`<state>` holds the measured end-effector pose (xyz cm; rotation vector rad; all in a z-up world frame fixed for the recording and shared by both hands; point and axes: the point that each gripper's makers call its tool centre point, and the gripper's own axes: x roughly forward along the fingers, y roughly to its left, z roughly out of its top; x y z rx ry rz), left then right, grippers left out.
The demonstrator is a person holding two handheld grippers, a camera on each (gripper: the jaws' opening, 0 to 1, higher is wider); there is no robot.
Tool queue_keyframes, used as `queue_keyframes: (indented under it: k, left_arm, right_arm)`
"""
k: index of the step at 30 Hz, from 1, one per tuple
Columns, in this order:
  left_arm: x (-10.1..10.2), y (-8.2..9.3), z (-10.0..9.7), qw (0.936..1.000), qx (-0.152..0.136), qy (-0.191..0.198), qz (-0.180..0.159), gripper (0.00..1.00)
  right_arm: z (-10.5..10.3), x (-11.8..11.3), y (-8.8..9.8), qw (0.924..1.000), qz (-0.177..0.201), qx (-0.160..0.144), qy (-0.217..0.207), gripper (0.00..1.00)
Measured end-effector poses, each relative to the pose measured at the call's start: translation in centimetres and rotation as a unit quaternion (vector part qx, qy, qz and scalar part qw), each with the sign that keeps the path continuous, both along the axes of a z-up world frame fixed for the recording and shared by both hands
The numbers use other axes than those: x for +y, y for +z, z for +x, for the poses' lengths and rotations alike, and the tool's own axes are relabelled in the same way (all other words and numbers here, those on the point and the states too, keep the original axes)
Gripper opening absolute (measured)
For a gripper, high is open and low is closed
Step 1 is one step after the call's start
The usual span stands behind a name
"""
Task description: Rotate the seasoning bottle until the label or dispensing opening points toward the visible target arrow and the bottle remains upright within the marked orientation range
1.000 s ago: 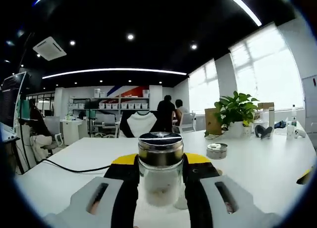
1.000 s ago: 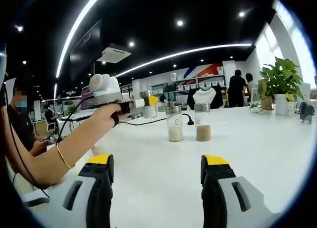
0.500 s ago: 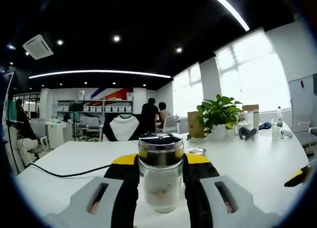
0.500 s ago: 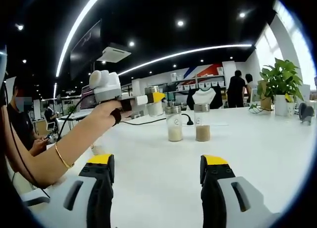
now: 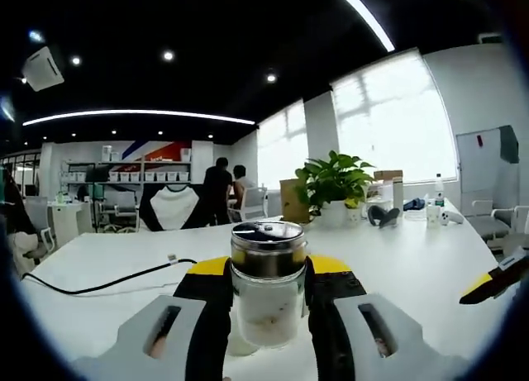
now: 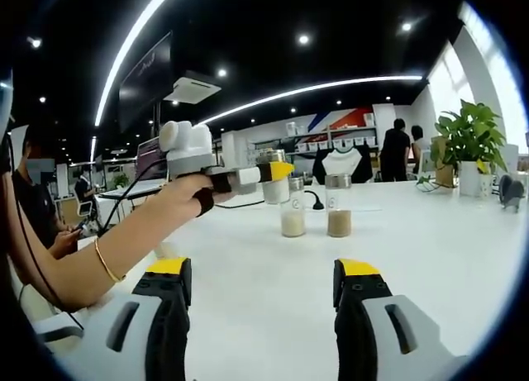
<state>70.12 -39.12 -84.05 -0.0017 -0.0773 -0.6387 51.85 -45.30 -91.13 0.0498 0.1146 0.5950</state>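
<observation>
The left gripper [image 5: 266,302] has its fingers clamped on the seasoning bottle [image 5: 267,286], gripping the clear glass body just below the metal cap [image 5: 268,247] and holding it upright above the white worktop [image 5: 397,265]. Glass is likely stiff, slick and breakable, so a firm mid-body hold suits it. The right gripper [image 6: 260,302] hovers with fingers apart, near two other bottles [image 6: 314,206].

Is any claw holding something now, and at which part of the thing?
The left claw grips the clear glass seasoning bottle with a metal lid by its sides, below the lid. The right claw is open, holding nothing.
</observation>
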Motion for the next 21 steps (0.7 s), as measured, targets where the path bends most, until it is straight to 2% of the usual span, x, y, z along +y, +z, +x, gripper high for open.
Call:
queue_keyframes:
  k: [8, 10, 12, 15, 17, 21]
  left_arm:
    - [-2.0, -0.2, -0.8, 0.9984, -0.007, -0.055, -0.009, 0.35]
    - [-2.8, -0.7, -1.3, 0.9966, 0.005, -0.082, 0.000, 0.35]
    - [-3.2, -0.7, -1.5, 0.9964, -0.002, -0.084, 0.010, 0.35]
    - [-4.5, -0.8, -2.2, 0.9930, -0.014, -0.116, 0.016, 0.35]
    - [-5.3, -1.0, -2.7, 0.9903, -0.004, -0.139, 0.001, 0.35]
    - [-6.4, -1.5, -3.2, 0.9877, -0.005, -0.156, 0.012, 0.35]
  right_arm:
    - [-0.1, 0.0, -0.1, 1.0000, -0.001, -0.001, 0.000, 0.70]
    - [-0.1, 0.0, -0.1, 1.0000, -0.001, -0.001, 0.000, 0.70]
    - [-0.1, -0.2, 0.0, 1.0000, 0.001, 0.000, -0.001, 0.69]
    - [-0.2, -0.4, 0.2, 1.0000, 0.001, -0.003, -0.003, 0.69]
    - [-0.2, -0.5, 0.2, 1.0000, 0.001, -0.003, -0.004, 0.69]
    - [-0.3, -0.6, 0.5, 1.0000, 0.000, -0.004, -0.004, 0.69]
